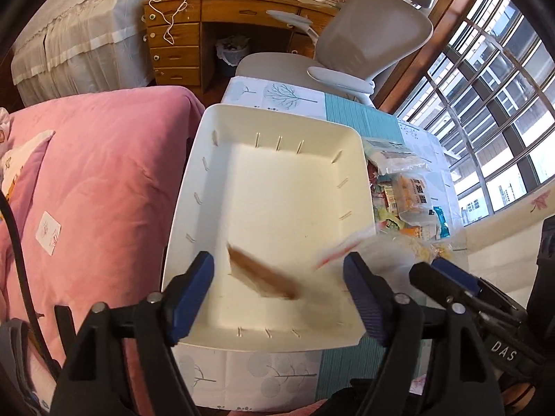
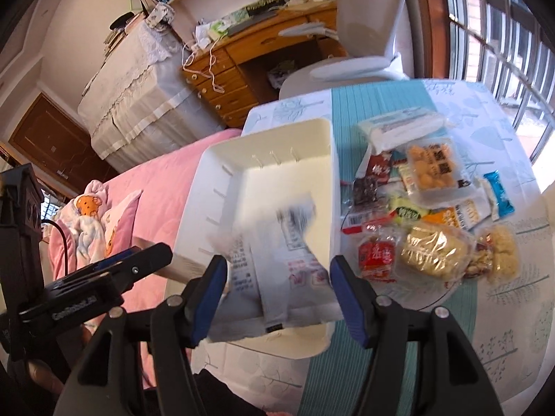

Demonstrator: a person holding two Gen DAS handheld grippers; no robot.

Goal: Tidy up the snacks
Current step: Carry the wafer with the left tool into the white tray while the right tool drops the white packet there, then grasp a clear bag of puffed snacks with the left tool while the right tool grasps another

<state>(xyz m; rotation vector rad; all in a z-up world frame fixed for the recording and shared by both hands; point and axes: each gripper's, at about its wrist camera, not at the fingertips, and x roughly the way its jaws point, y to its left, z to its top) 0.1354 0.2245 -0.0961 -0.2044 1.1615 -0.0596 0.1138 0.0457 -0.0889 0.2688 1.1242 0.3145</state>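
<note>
Basically both drops happening: left gripper (image 1: 277,298) wide open, brown blurred snack packet (image 1: 263,274) loose between jaws, falling into cream plastic slotted bin (image 1: 208,159) below. Right gripper (image 2: 277,291) also open, white printed snack pouch (image 2: 277,260) slipping free beneath it. Tip: keep jaws over bin centre until both land.

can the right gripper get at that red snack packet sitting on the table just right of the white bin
Probably yes. The red packet lies on top at the near edge of the snack pile, just right of the right gripper, with nothing over it. A blurred white packet sits between the jaws and would have to drop into the white bin first.
</note>
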